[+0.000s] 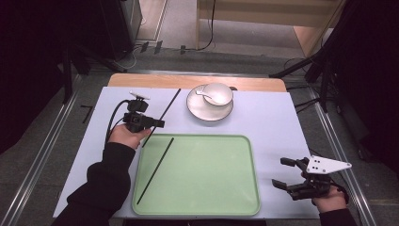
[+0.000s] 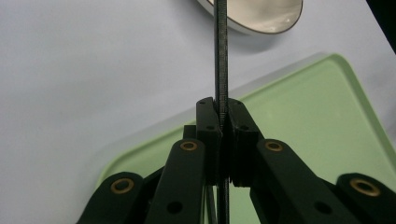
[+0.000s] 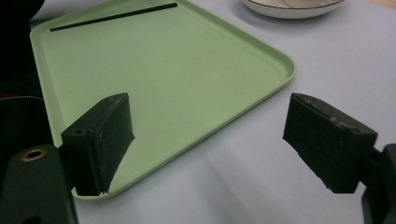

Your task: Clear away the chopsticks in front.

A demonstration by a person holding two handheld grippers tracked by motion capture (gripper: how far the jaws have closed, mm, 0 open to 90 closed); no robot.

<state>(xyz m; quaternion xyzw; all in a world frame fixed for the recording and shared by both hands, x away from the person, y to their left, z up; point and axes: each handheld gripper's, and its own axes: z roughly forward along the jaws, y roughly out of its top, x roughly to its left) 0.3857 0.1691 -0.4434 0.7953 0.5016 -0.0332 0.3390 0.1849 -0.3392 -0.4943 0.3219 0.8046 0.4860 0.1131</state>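
My left gripper (image 1: pixel 159 123) is shut on a black chopstick (image 1: pixel 165 110) just beyond the green tray's (image 1: pixel 240 146) far left corner. In the left gripper view that chopstick (image 2: pixel 220 56) runs straight up from the closed jaws (image 2: pixel 223 119) toward the plate. A second black chopstick (image 1: pixel 155 170) lies diagonally inside the tray's left part; it appears as a thin chopstick (image 3: pixel 112 17) in the right gripper view. My right gripper (image 1: pixel 284 173) stands open to the right of the tray, nothing between its pads (image 3: pixel 105 140).
A white plate (image 1: pixel 197 110) with a bowl (image 1: pixel 221 96) and a white spoon (image 1: pixel 203 93) in it sits behind the tray. The white mat (image 1: pixel 273 122) covers the table. Plate rim (image 2: pixel 261 23) and plate edge (image 3: pixel 289 10) appear in the gripper views.
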